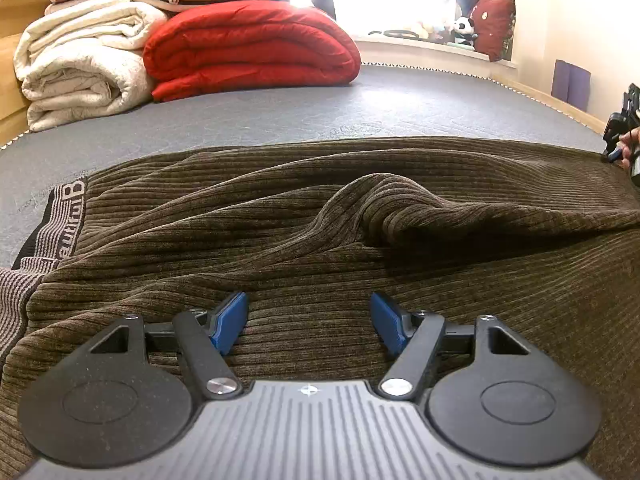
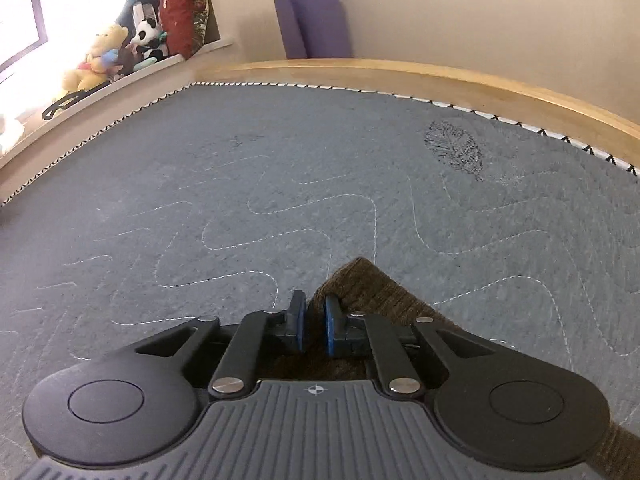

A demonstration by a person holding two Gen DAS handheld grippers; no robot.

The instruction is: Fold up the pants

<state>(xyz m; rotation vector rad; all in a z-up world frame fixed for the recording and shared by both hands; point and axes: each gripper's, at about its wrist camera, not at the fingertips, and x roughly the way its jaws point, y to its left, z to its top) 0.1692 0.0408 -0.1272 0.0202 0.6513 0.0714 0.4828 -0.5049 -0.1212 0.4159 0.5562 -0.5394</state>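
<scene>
Dark olive-brown ribbed corduroy pants [image 1: 320,216] lie spread and rumpled under and beyond the wide-apart left jaws, with one raised ridge; a pointed corner [image 2: 362,280] sits between the nearly closed right jaws.

The dark elastic waistband [image 1: 60,216] of the brown corduroy pants [image 1: 320,248] bears pale woven lettering, running sideways (partly folded under): a large "B" and letters that look like "autiful". Nothing else is legible.

My bed's grey quilted mattress [image 1: 280,116] carries the brown corduroy pants [image 1: 320,248] spread in front of me. At its far end sit a folded red quilt [image 1: 252,48] and cream blankets [image 1: 80,68].
</scene>
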